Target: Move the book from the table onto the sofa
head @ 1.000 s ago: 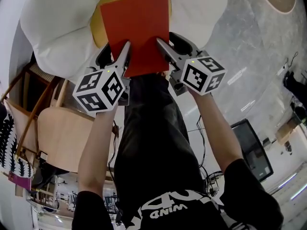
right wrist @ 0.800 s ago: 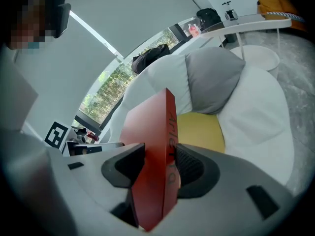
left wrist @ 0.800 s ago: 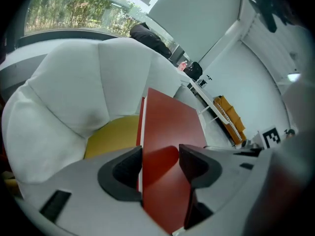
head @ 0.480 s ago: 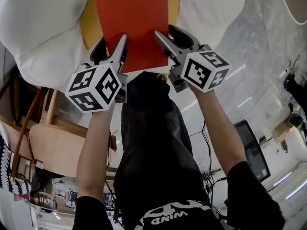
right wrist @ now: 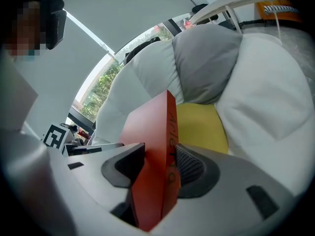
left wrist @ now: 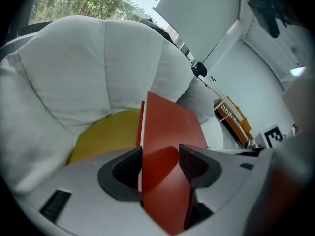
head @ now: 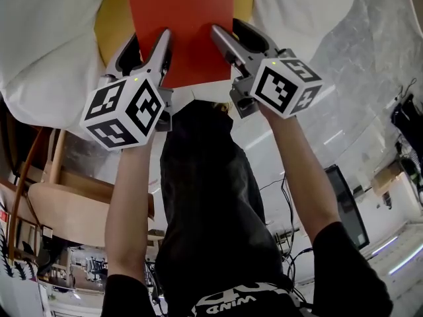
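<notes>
Book (right wrist: 143,146) spine lettering illegible; shirt (head: 225,269) reads "WIND".

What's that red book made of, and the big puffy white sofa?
The red book looks like matte card covers over paper: flat, stiff, white page edge showing. The white sofa looks like soft stuffed cloth: puffy, with seams and creases.

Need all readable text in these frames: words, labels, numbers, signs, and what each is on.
"WIND": on the person's shirt, upside down in the head view.
Book: dark lettering runs along its spine in the right gripper view, sideways and partly covered; not readable.
Cubes: square markers only, no words or numbers.
Nothing else legible.
</notes>
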